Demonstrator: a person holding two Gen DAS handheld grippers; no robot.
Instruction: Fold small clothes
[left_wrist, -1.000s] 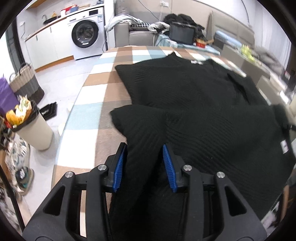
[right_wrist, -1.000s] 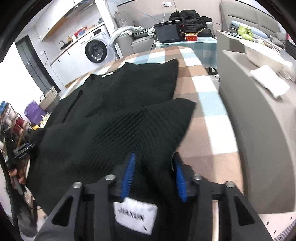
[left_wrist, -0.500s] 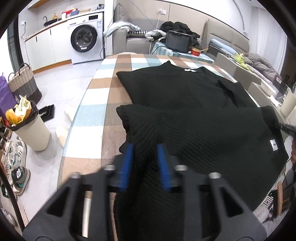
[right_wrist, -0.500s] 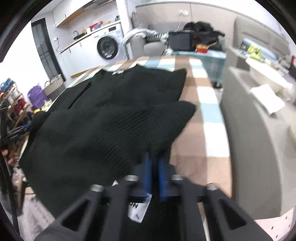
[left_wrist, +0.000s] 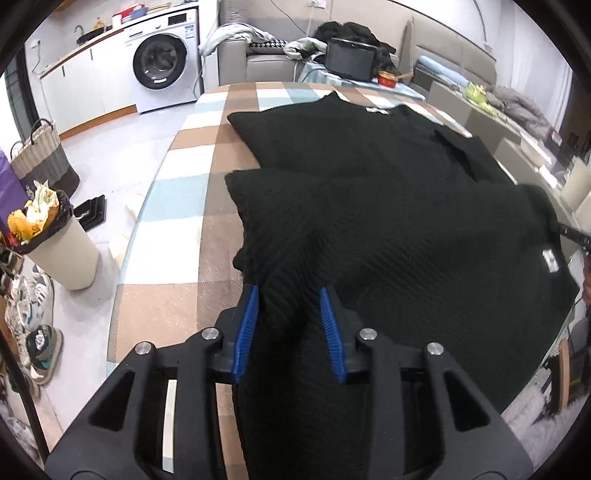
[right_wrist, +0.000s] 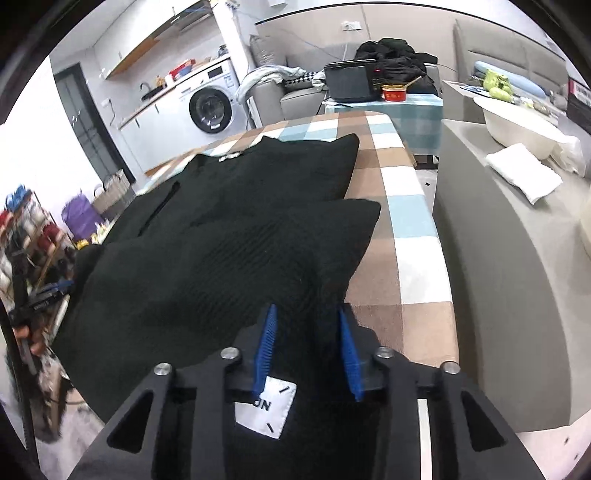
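Note:
A black knit sweater (left_wrist: 369, 206) lies on a checked brown, white and blue table (left_wrist: 184, 236), its near part doubled back over the rest. My left gripper (left_wrist: 288, 314) has its blue pads spread, with a bunch of the sweater's near edge lying between them. In the right wrist view the sweater (right_wrist: 229, 236) fills the table's left side. My right gripper (right_wrist: 306, 339) also has its pads spread around the fabric, and a white label (right_wrist: 266, 410) shows just below them.
A beige bin (left_wrist: 55, 243) full of rubbish, shoes (left_wrist: 33, 317) and a wicker basket (left_wrist: 40, 158) stand on the floor to the left. A grey counter (right_wrist: 509, 258) with a white cloth (right_wrist: 524, 177) runs along the table's right edge. A washing machine (left_wrist: 162, 62) and sofa stand behind.
Both grippers closed to a narrow gap on the sweater half a second ago and now stand spread again. The doubled-back part lies a little further over the sweater.

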